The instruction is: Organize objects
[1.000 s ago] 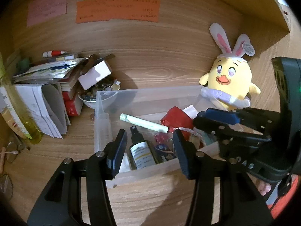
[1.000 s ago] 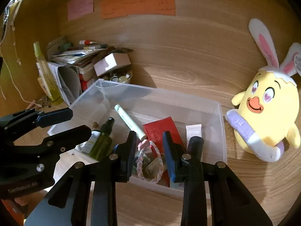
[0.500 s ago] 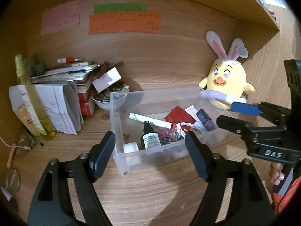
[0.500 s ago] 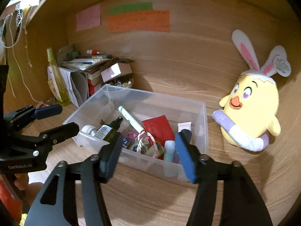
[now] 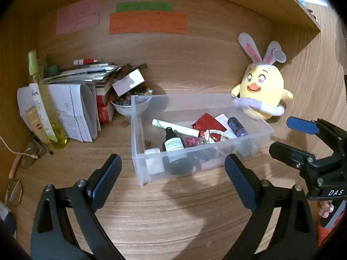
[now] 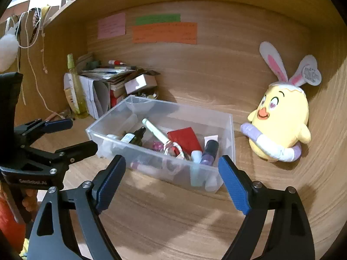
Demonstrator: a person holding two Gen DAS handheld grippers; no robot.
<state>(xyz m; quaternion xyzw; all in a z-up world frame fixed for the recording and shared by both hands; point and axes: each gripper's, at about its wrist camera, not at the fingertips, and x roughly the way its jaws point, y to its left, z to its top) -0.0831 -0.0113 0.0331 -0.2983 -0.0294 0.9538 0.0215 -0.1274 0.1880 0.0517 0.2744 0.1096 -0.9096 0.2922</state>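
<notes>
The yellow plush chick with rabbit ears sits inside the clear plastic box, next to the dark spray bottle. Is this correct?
Not quite. The yellow plush chick sits outside the clear plastic box, on the wooden surface beside its right end, as the right wrist view shows. The dark spray bottle does lie inside the box.

Bin: we see a clear plastic bin (image 5: 138, 117) upright on the wooden desk.
Contents: we see a dark spray bottle (image 5: 172, 143), pale green tube (image 5: 175, 127), red packet (image 5: 206, 122) and purple bottle (image 5: 237, 126) lying inside.
</notes>
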